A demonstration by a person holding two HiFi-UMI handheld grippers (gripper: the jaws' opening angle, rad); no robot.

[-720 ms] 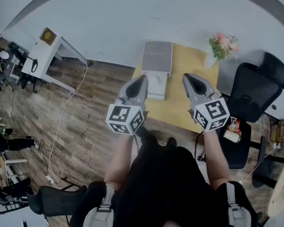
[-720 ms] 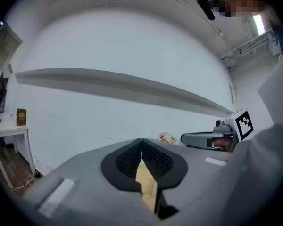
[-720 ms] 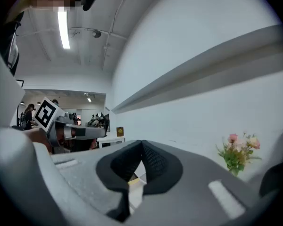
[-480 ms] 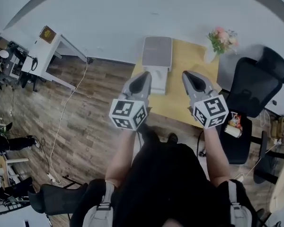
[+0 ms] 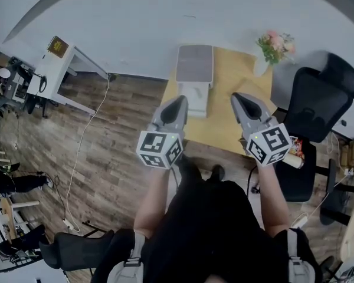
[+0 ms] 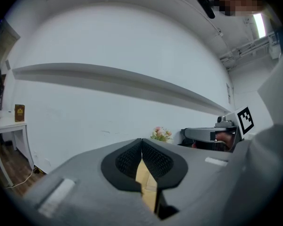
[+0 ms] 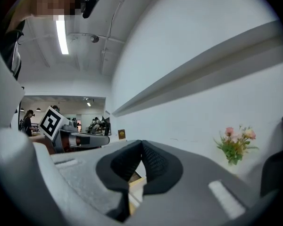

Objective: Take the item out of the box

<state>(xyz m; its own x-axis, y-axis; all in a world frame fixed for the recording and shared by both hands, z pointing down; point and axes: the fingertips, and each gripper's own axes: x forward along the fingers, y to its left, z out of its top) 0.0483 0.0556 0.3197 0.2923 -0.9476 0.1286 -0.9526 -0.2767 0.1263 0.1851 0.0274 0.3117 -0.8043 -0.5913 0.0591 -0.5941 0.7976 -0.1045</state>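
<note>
Jaws together and empty, the left gripper [image 5: 177, 104] and right gripper [image 5: 240, 99] hover level, likely staged for a reach toward the white box [image 5: 194, 90] at twelve o'clock on the yellow table [image 5: 231, 119], its item not visible.

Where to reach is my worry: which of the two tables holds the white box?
The yellow table ahead, beside the flowers, bears the white box; the white desk at far left does not.

Wood-grain plank floor [image 5: 106, 146], smooth matt yellow tabletop [image 5: 221, 122], matt white box [image 5: 194, 94].
</note>
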